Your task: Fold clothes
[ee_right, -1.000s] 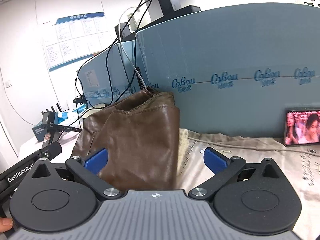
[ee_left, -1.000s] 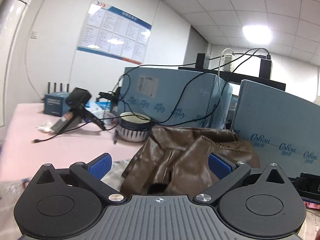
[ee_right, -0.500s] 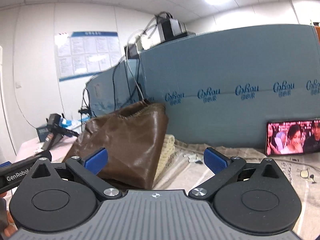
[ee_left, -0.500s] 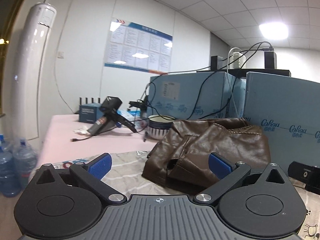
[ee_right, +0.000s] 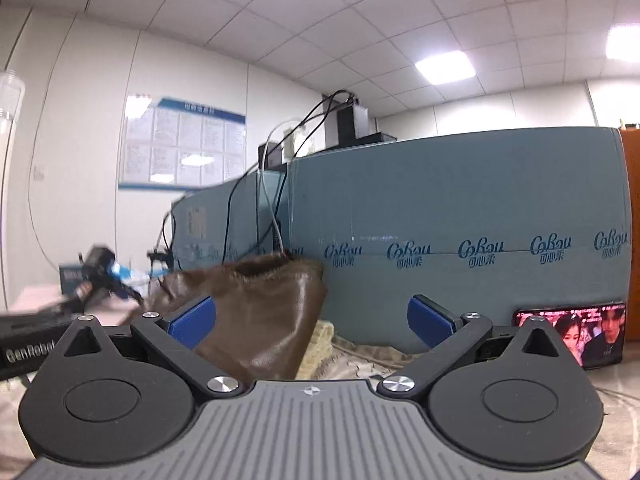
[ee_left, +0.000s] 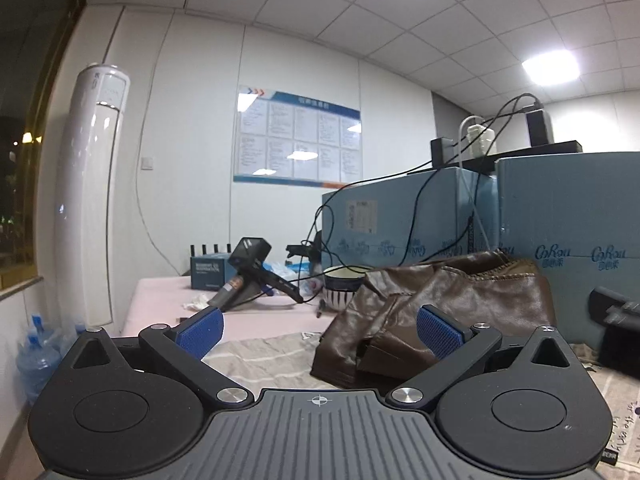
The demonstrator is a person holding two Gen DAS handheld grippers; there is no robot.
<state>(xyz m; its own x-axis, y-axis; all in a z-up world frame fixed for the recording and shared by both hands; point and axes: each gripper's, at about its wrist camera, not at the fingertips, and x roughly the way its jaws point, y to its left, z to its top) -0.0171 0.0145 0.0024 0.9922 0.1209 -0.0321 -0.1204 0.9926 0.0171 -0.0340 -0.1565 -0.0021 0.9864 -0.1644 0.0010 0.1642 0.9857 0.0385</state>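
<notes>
1. Presently, the brown leather-look garment (ee_left: 460,300) lies in a bulky folded heap on the pale printed cloth (ee_left: 264,356) covering the table, its far edge up against the blue foam panels (ee_left: 568,224); the right wrist view shows the same garment (ee_right: 260,320) leaning on that panel wall.
2. The left gripper (ee_left: 318,330) hovers short of the heap, jaws spread wide and empty; one blue pad (ee_left: 438,330) overlaps the garment in the picture, but contact cannot be confirmed.
3. The right gripper (ee_right: 312,320) is likewise spread wide and holds nothing, facing the garment's right flank.
4. Just beside the heap stand a striped ceramic bowl (ee_left: 344,284), loose black cables (ee_left: 400,216) and a black handheld device (ee_left: 250,270) on the pink tabletop (ee_left: 160,300); a lit phone (ee_right: 572,332) leans on the panel to the right.
5. Judgement: the fold appears largely made and nothing is gripped.
6. Risks: the stiff, slick material may spring open or slide down the panel, since it stands high rather than flat. A wide-jawed approach from the left could snag the cables or nudge the bowl. Pinching several layers at once would drag the stack askew.
</notes>
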